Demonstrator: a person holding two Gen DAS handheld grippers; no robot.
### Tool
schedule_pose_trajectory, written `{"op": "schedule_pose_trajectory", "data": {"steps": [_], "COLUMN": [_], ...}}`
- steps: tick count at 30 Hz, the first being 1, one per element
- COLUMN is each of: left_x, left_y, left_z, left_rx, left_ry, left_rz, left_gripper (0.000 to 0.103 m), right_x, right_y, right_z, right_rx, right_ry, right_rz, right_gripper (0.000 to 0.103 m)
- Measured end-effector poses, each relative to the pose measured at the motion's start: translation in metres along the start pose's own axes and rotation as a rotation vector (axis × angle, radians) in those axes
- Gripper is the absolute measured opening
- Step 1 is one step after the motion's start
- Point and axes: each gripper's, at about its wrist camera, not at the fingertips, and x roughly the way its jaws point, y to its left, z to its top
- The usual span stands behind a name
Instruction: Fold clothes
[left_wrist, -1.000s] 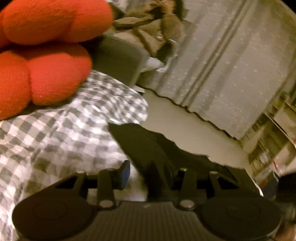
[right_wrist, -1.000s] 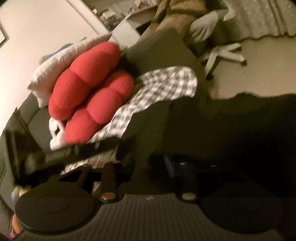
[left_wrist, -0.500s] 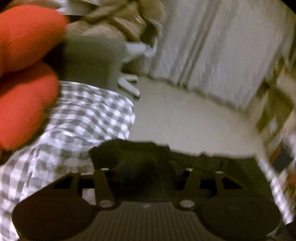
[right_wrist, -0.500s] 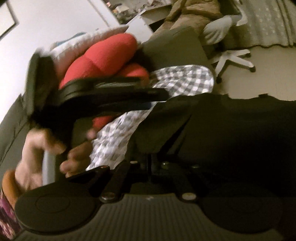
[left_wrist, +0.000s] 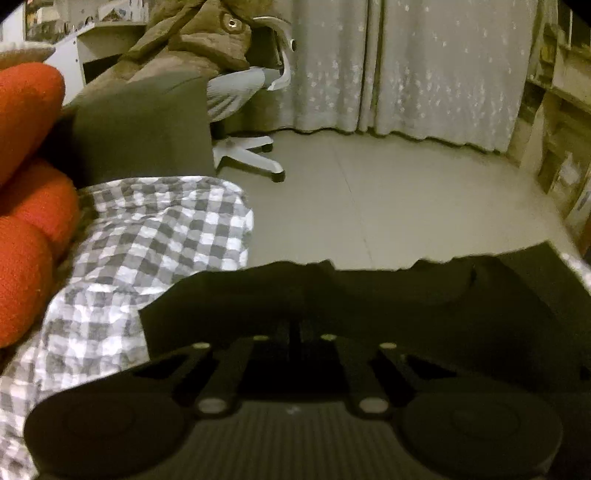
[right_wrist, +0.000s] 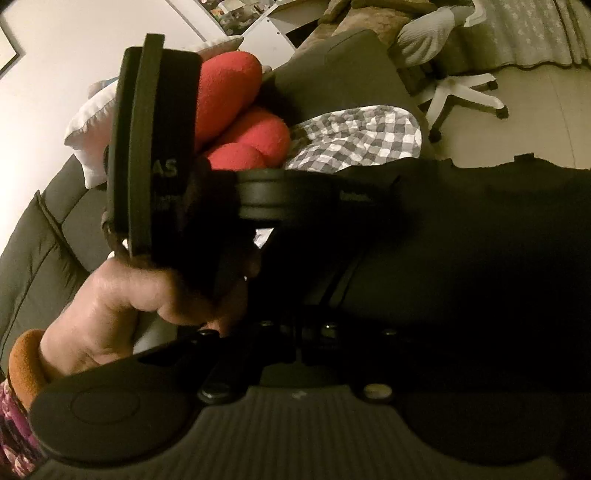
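A black garment (left_wrist: 406, 302) hangs stretched across the lower part of the left wrist view, its top edge wavy against the floor. My left gripper (left_wrist: 295, 330) is shut on its cloth near the left end. In the right wrist view the same black garment (right_wrist: 461, 240) fills the right half, and my right gripper (right_wrist: 299, 332) is shut on it. A hand (right_wrist: 122, 295) with an orange cuff holds the left tool's black body (right_wrist: 155, 147) close beside the right gripper. The dark cloth hides both grippers' fingertips.
A grey-and-white checked blanket (left_wrist: 147, 251) covers the dark sofa (right_wrist: 44, 229), with red cushions (left_wrist: 26, 229) and a white pillow (right_wrist: 92, 122) behind. A white-based office chair (left_wrist: 251, 155), pale curtains (left_wrist: 424, 66), bare floor (left_wrist: 388, 192) and shelves (left_wrist: 561, 147) lie beyond.
My left gripper went from open to shut on the black garment and moved in close beside the right gripper. Both views swung toward the floor, and the garment now spreads wider.
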Motion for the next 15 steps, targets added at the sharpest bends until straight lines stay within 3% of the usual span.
{"op": "schedule_pose_trajectory", "data": {"steps": [4, 6, 8, 11, 15], "left_x": [-0.001, 0.001, -0.006, -0.022, -0.040], "left_y": [0.006, 0.010, 0.020, 0.042, 0.054], "left_z": [0.001, 0.000, -0.001, -0.005, -0.021], "left_rx": [-0.051, -0.083, -0.142, -0.246, -0.248], "left_ry": [-0.010, 0.005, -0.016, -0.087, -0.104], "left_rz": [-0.083, -0.126, -0.149, -0.179, -0.179], "left_gripper": [0.006, 0.019, 0.046, 0.044, 0.043], "right_x": [-0.002, -0.002, -0.002, -0.006, -0.014], "right_y": [-0.003, -0.006, -0.010, -0.016, -0.023], "right_z": [0.002, 0.003, 0.005, 0.008, 0.011], "right_rx": [0.009, 0.016, 0.029, 0.044, 0.069], "right_ry": [0.000, 0.009, 0.010, -0.006, -0.032], "right_rz": [-0.003, -0.001, -0.005, -0.010, -0.016], "right_gripper": [0.004, 0.010, 0.014, 0.015, 0.016]}}
